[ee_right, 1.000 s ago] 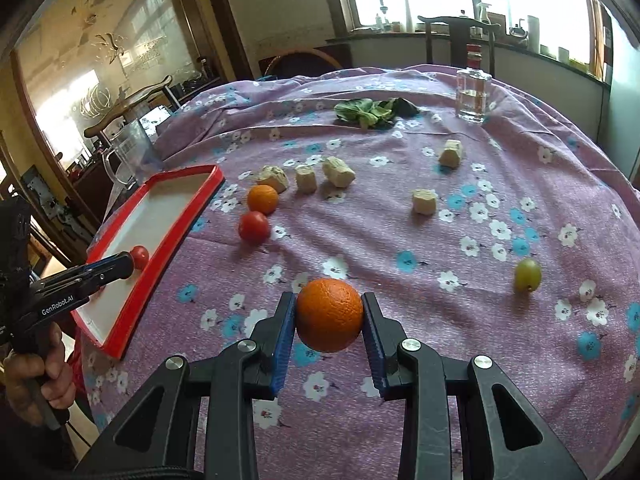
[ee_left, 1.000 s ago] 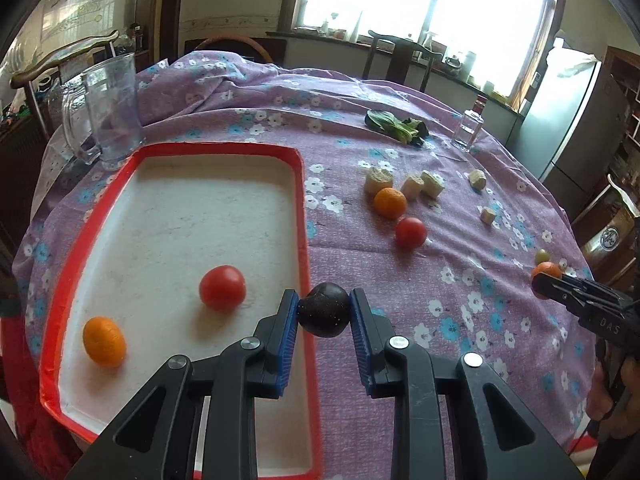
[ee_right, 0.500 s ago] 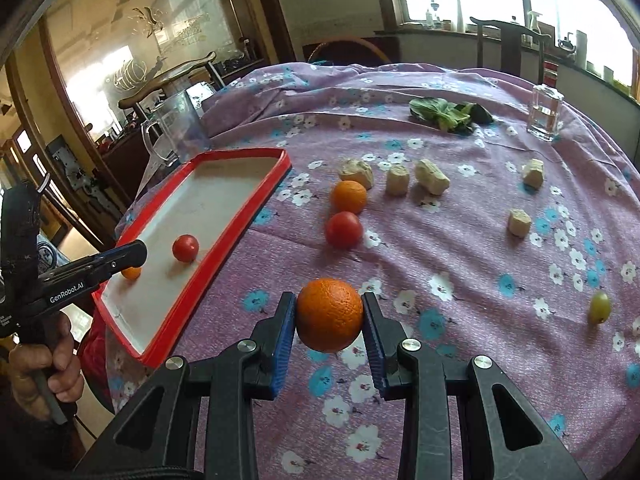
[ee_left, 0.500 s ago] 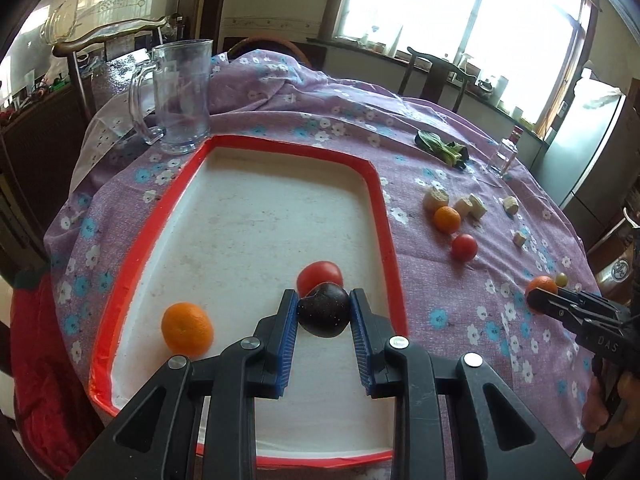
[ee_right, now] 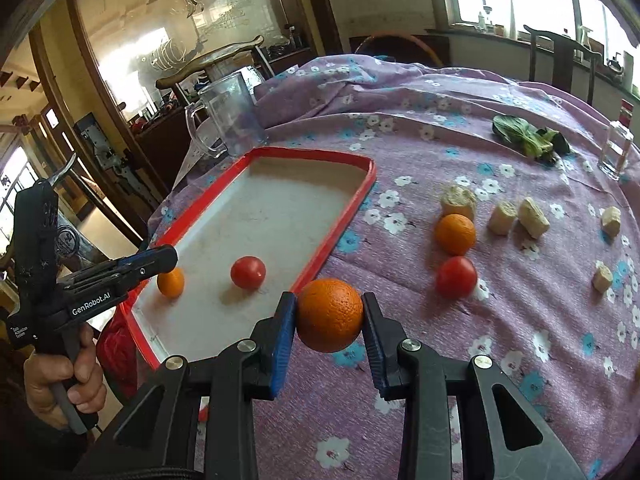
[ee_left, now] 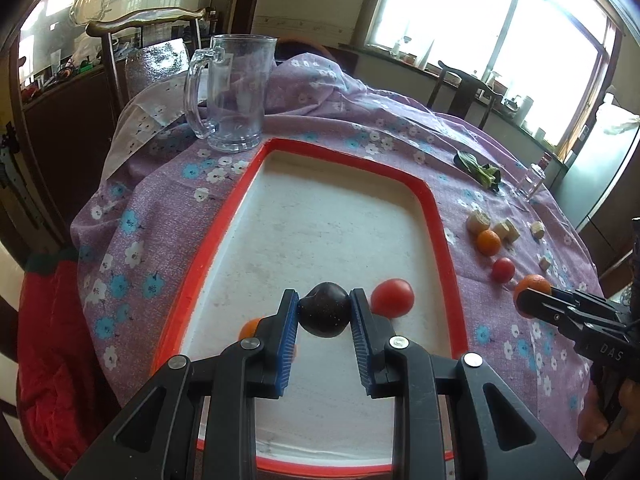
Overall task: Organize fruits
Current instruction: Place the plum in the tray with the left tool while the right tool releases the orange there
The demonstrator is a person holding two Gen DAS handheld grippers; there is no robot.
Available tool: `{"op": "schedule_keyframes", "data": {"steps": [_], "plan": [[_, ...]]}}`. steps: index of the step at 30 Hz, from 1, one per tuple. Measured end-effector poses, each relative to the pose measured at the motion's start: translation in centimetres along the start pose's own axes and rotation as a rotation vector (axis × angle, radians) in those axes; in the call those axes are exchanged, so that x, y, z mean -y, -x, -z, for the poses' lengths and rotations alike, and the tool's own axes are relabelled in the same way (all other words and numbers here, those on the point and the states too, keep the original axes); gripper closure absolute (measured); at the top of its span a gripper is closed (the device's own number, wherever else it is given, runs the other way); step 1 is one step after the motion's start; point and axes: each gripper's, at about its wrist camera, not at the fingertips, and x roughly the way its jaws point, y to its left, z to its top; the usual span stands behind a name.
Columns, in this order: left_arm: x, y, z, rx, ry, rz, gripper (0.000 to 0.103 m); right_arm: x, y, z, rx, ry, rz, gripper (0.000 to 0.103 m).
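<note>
The left gripper [ee_left: 325, 312] is clamping a dark, glossy plum [ee_left: 324, 315] over the red-rimmed tray [ee_left: 434, 216]. The right gripper [ee_right: 329, 314] is squeezing a dimpled orange [ee_right: 329, 314] beside the tray's rim, above the table [ee_right: 520, 320].

home dining room | floral tablecloth [ee_right: 440, 128] | wooden chairs [ee_left: 464, 92] | fridge [ee_left: 600, 168]

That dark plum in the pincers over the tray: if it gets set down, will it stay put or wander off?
The dark plum looks round and smooth, so it would probably roll a little on the flat tray floor. The raised red rim should likely stop it. The left gripper pinches it only at its sides, so a gentle, low release seems wise.
</note>
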Motion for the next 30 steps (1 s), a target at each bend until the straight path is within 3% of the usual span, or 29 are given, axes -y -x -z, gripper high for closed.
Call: {"op": "schedule_keyframes", "data": {"steps": [14, 30], "plan": [[-2.5, -2.6, -2.6, -0.018, 0.022, -0.034, 0.078, -3.4, -6.0, -4.1, -0.054, 0.05, -0.056, 0.07], [-3.2, -6.2, -2.8, -0.099, 0.039, -0.054, 0.077, -4.0, -11.5, -5.1, -0.13, 0.072, -0.043, 0.069]]}}
